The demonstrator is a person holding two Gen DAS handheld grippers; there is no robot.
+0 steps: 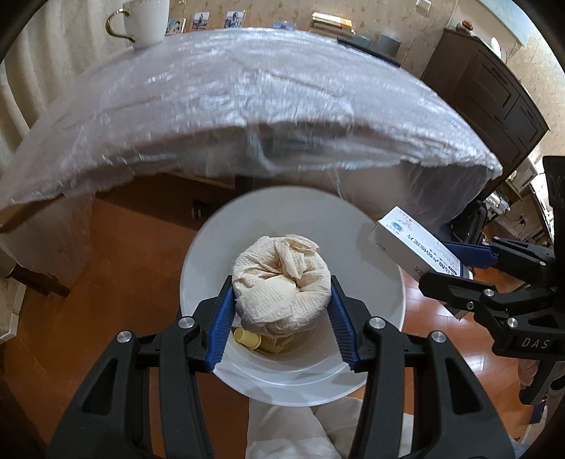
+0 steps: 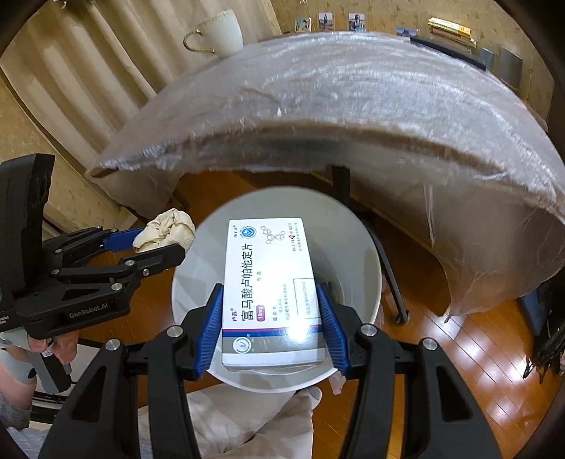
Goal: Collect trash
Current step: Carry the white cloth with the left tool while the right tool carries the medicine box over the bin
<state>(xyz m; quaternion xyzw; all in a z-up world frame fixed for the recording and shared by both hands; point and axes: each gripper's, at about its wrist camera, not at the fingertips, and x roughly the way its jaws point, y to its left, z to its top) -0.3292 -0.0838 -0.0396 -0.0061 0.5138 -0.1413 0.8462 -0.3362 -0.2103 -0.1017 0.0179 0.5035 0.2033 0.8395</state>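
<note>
bin [image 1: 370, 247] floor largely hidden.

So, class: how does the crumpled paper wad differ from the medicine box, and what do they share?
The paper wad is beige, soft and crumpled; the medicine box is white, flat-sided and printed. The left gripper clamps the wad, the right gripper the box. Both are held above the white bin.

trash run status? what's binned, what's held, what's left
Binned: yellowish scraps at the bottom of the white bin. In hand: left gripper clamps a crumpled paper wad, right gripper a medicine box, both over the bin. Left: release both. The table shows only a cup.
</note>
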